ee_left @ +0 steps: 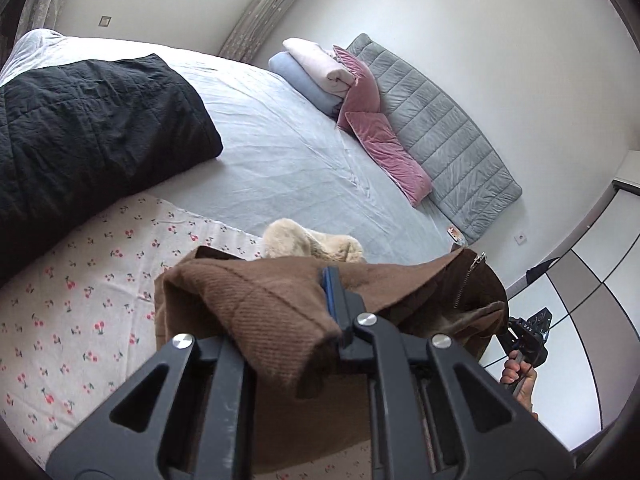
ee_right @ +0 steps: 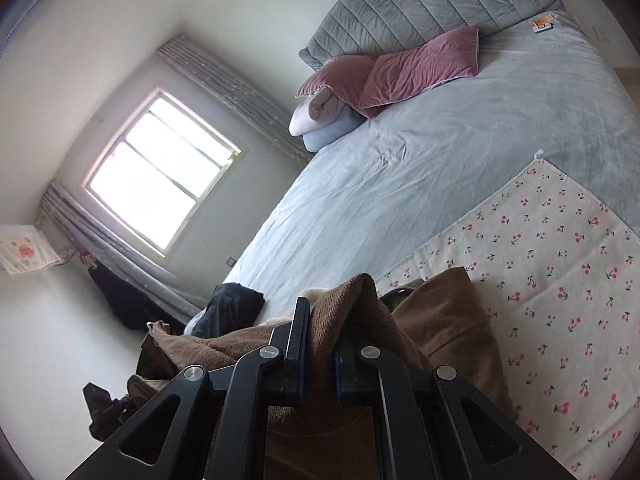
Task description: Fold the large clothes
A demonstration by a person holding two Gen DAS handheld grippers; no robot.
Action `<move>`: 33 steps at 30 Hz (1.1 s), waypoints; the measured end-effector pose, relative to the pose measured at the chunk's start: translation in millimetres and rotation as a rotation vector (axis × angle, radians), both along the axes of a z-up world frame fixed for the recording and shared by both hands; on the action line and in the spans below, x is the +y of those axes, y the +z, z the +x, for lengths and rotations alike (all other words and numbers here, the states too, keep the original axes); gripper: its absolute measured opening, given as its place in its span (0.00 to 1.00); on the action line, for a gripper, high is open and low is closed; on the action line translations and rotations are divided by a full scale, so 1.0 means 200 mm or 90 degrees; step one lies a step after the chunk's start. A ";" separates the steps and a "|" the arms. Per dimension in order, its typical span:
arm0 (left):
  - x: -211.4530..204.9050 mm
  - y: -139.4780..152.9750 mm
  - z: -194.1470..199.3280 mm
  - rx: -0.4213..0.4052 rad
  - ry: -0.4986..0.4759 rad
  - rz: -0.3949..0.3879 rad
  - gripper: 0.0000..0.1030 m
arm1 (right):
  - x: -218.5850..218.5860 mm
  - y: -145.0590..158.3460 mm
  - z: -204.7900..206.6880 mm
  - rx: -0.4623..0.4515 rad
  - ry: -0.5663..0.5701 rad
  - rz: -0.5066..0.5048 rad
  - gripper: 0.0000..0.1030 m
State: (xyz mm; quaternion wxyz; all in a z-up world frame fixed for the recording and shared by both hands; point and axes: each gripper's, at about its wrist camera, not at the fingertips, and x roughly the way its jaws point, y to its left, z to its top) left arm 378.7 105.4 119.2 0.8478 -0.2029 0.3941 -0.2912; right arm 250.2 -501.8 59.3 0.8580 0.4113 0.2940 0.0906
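Brown jacket [ee_left: 256,300] cloth is nearest, pinched in both tools: my left gripper [ee_left: 326,300] is clamped on one fold, my right gripper [ee_right: 320,332] on another, the garment hanging just over the cherry-print sheet [ee_left: 80,300] below them. I read no label; small lettering on the far tool is illegible. Ahead lies the bed [ee_left: 280,148], grey-blue. I count two pink cushions [ee_left: 384,148], two folded blankets [ee_left: 316,72], one black quilt [ee_left: 92,120], one window [ee_right: 160,176].

Left claw [ee_left: 320,304] and right claw [ee_right: 320,332] both clamped, angled downward.
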 end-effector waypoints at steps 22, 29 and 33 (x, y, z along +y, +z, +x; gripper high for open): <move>0.02 -0.47 0.37 0.092 0.044 0.061 0.82 | -0.04 -0.40 0.39 0.112 0.005 -0.060 0.49; -0.15 -0.43 0.18 0.002 -0.047 0.236 0.82 | 0.38 -0.38 0.42 0.178 0.155 -0.314 0.49; -0.38 -0.53 0.20 0.006 -0.117 0.325 0.82 | 0.63 -0.48 0.57 0.193 0.218 -0.403 0.49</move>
